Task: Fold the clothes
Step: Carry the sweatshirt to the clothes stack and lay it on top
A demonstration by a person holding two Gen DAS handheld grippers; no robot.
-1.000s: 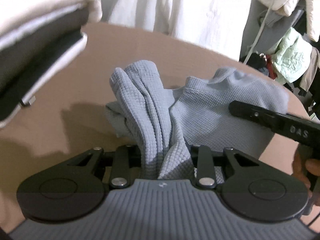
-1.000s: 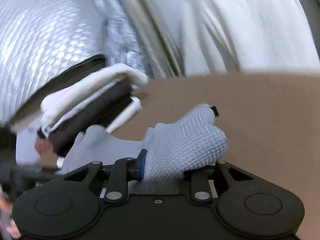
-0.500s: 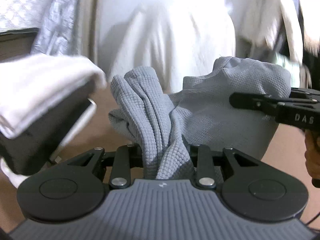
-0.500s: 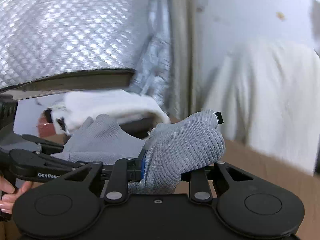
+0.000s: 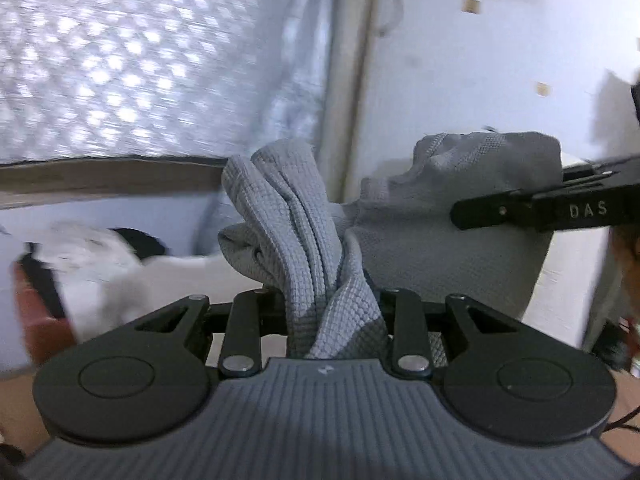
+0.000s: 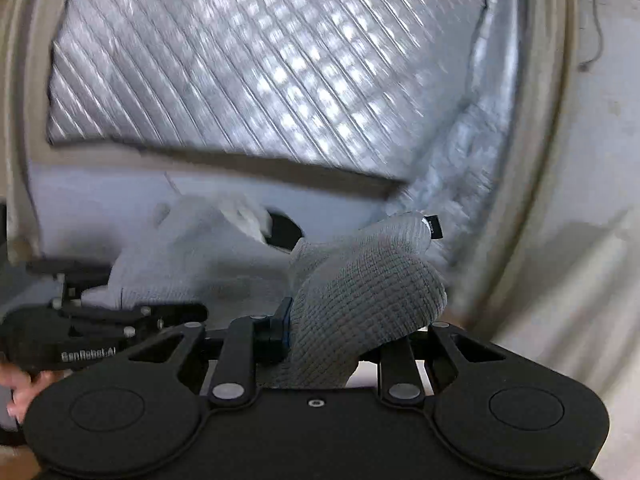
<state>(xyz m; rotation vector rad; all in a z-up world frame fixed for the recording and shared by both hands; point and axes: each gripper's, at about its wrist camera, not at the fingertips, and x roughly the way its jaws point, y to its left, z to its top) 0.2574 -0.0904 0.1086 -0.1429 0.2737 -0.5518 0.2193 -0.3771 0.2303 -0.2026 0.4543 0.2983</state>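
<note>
Both grippers have lifted the grey waffle-knit garment (image 5: 448,240) off the brown table. Left gripper (image 5: 332,312) pinches bunched folds between its fingers; right gripper (image 6: 340,336) clamps another bundle.

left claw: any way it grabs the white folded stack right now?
Probably not. The left claw is shut on the grey waffle-knit garment, so it has no free grip, and the white folded stack lies off to its left, blurred, not between the fingers.

A silvery quilted foil sheet (image 6: 256,72) covers a window, daylight glinting off its diamond pattern. Beige curtains (image 6: 536,160) hang at either side, against a pale wall (image 5: 460,80) dotted with small tan squares.
</note>
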